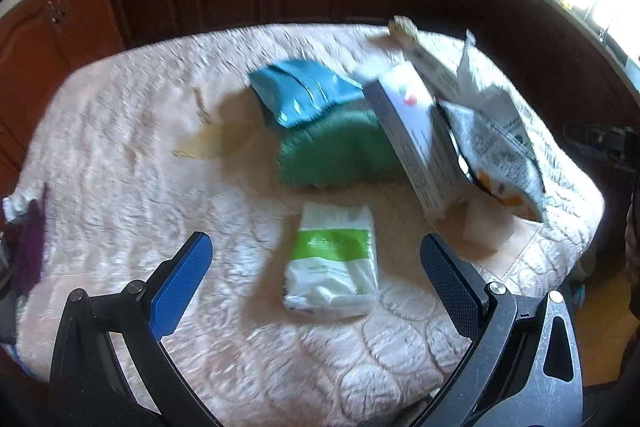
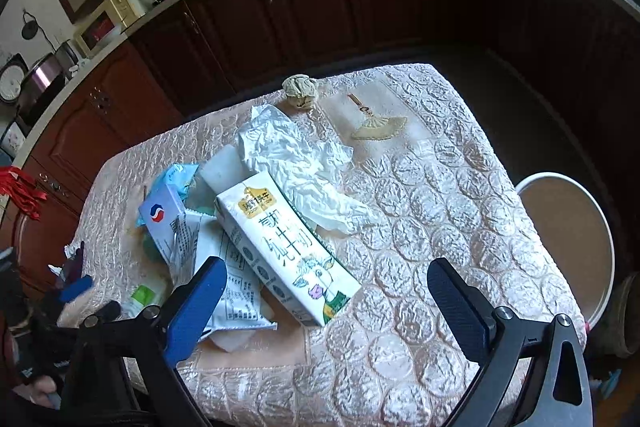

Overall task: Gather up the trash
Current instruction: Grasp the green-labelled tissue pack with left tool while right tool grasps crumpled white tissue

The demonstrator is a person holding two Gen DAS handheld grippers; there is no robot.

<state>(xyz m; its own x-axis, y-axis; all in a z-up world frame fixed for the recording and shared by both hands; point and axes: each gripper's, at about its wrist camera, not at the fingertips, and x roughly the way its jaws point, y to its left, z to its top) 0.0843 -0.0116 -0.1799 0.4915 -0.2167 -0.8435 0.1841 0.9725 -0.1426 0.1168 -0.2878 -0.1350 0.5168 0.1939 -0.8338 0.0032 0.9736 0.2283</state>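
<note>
Trash lies in a heap on a table with a pink quilted cloth [image 1: 120, 131]. In the left wrist view my open, empty left gripper [image 1: 316, 255] hovers over a white packet with a green band [image 1: 332, 263]. Beyond it lie a green packet [image 1: 340, 147], a teal pouch [image 1: 300, 91], a white-and-blue box [image 1: 412, 131] and a printed bag [image 1: 496, 147]. In the right wrist view my open, empty right gripper [image 2: 326, 279] is just above a milk carton [image 2: 284, 247]. Crumpled white paper [image 2: 296, 163], the white-and-blue box [image 2: 168, 227] and a balled wrapper [image 2: 300, 91] lie around it.
A round bin with a white rim [image 2: 568, 243] stands on the floor right of the table [image 2: 440, 187]. Dark wooden cabinets [image 2: 320, 7] and a cluttered counter run behind. A tasselled embroidery [image 2: 376, 127] decorates the cloth. Purple items [image 1: 28, 247] sit at the table's left edge.
</note>
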